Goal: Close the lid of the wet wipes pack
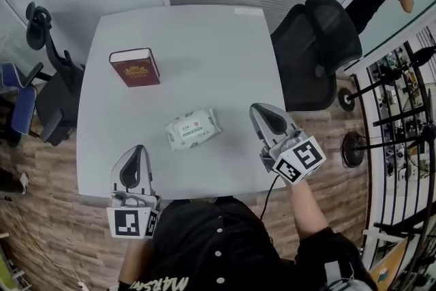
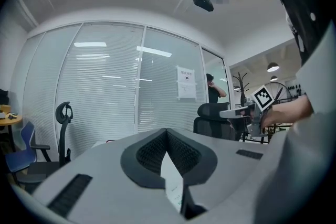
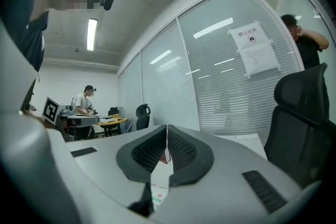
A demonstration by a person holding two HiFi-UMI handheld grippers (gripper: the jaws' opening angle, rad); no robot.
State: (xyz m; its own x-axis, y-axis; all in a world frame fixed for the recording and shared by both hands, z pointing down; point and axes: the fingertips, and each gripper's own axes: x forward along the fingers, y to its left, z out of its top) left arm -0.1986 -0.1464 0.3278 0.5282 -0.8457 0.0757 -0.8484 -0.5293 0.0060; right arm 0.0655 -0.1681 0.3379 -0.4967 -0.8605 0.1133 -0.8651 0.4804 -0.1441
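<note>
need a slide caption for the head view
The left gripper and right gripper held shut over the table, wet wipes pack lying between them, red book farther back

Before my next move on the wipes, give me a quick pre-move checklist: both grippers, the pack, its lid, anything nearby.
1. Left gripper fingers together, nothing between them: ok.
2. Right gripper fingers together, nothing between them: ok.
3. Wet wipes pack lies flat on the table, between the two grippers, touched by neither: ok.
4. Lid fully seated: cannot tell, too small in the head view.
5. Red book lies well apart from the pack: ok.
</note>
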